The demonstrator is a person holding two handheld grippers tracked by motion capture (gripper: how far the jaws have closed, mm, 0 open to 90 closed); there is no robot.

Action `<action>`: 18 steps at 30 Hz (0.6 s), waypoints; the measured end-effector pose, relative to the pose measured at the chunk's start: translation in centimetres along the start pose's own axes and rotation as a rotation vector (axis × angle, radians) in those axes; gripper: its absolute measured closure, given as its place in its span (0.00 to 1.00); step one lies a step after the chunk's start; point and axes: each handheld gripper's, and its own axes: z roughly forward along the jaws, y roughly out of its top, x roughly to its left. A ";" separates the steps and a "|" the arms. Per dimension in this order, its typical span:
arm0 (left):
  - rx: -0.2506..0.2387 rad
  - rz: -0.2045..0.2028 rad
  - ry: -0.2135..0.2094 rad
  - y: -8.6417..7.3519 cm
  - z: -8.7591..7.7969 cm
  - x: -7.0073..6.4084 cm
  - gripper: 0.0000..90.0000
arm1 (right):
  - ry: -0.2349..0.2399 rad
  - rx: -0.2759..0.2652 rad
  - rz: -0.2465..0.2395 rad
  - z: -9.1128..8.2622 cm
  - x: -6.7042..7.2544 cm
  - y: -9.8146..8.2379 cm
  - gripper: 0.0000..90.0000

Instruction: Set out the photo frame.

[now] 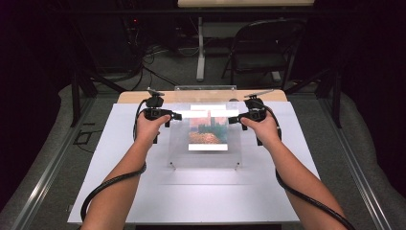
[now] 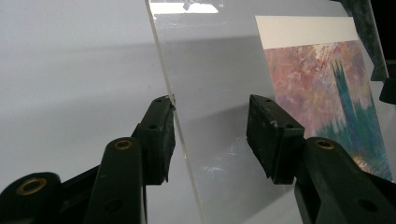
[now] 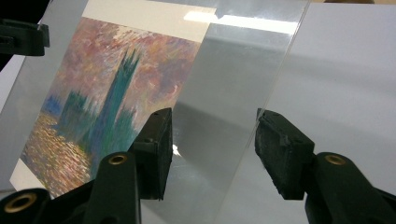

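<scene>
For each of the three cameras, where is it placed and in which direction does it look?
High view: above the person's side, looking forward and down on the white table; both forearms, left hand-held gripper and right hand-held gripper show.
Left gripper view: rides on the left hand-held gripper, looking along its black jaws at the clear sheet's edge.
Right gripper view: rides on the right hand-held gripper, looking along its jaws at the opposite edge.
Shared: the painted picture under the sheet.

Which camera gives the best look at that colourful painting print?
The right gripper view: the print shows almost whole and close under the clear sheet. The left gripper view crops it at the right edge; the high view shows it whole but small.
</scene>
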 end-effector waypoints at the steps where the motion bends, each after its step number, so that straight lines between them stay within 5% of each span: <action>1: 0.000 0.000 0.000 0.0 0.0 0.0 0.58 | 0.000 0.000 0.000 0.0 0.0 0.0 0.52; 18: -0.034 0.039 -0.015 -0.7 -2.6 -1.1 0.65 | -0.006 -0.032 -0.060 -2.4 1.4 -0.3 0.58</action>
